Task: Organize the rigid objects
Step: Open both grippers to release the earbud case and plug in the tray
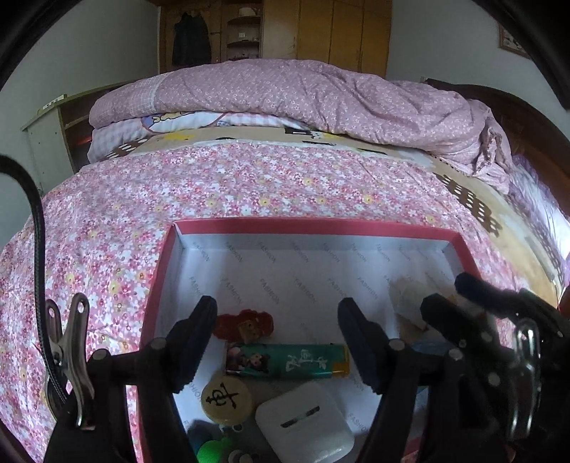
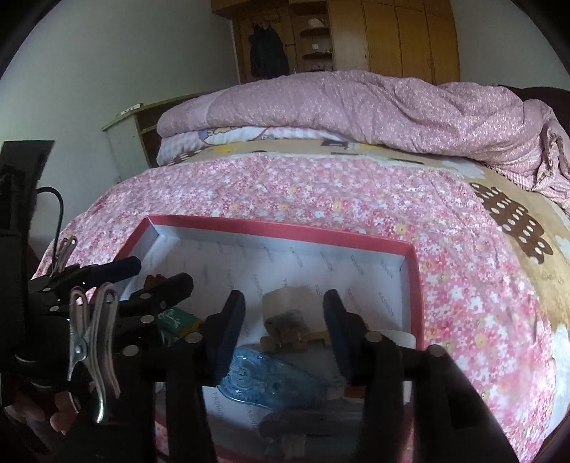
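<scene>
Resting on floral bedspread [image 1: 249,185]: red box [image 1: 313,225] | wardrobe [image 1: 342,32] behind | both grippers wide, empty

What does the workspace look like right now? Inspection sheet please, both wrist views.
Surface: bed with pink floral sheet; red box, white lined, lies on it.
Job's things: all in the box: green lighter, red figure piece, round chess piece, white earbud case, blue correction tape, beige block.
Clutter: folded pink quilt at the far end of the bed.
Grippers: left gripper open over the lighter, holding nothing; right gripper open over the tape, holding nothing.
Cables: black cable at the left.
Surroundings: wooden wardrobe, white wall.
</scene>
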Demonstrator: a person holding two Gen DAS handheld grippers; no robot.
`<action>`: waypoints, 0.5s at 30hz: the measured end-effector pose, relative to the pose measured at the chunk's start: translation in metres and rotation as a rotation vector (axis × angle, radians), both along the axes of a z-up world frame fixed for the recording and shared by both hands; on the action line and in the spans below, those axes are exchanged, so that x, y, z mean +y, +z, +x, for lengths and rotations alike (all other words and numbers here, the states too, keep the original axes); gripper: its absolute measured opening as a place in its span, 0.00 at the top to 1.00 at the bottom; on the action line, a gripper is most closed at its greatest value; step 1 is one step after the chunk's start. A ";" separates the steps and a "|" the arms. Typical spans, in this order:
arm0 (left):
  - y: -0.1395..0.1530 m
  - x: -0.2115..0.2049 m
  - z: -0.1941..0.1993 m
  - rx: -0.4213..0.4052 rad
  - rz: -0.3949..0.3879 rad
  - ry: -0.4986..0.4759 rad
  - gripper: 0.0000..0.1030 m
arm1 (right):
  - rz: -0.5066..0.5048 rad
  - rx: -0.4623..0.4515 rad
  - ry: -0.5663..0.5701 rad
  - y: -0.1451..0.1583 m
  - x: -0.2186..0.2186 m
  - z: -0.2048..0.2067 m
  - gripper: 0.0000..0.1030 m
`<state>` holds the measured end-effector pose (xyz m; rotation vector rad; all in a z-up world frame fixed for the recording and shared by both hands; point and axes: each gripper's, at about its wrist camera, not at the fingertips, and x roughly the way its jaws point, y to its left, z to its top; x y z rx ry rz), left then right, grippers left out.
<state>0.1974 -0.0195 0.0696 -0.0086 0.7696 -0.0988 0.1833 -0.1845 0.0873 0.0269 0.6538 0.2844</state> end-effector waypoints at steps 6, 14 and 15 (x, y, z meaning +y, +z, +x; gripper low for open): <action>0.008 0.000 -0.014 -0.018 0.010 0.006 0.28 | 0.002 -0.005 -0.004 0.006 0.001 -0.012 0.39; 0.016 0.005 -0.040 -0.016 0.010 0.029 0.28 | -0.002 0.001 -0.005 0.008 0.002 -0.037 0.34; 0.017 0.006 -0.043 -0.015 0.009 0.034 0.28 | 0.000 0.001 -0.005 0.008 0.002 -0.040 0.34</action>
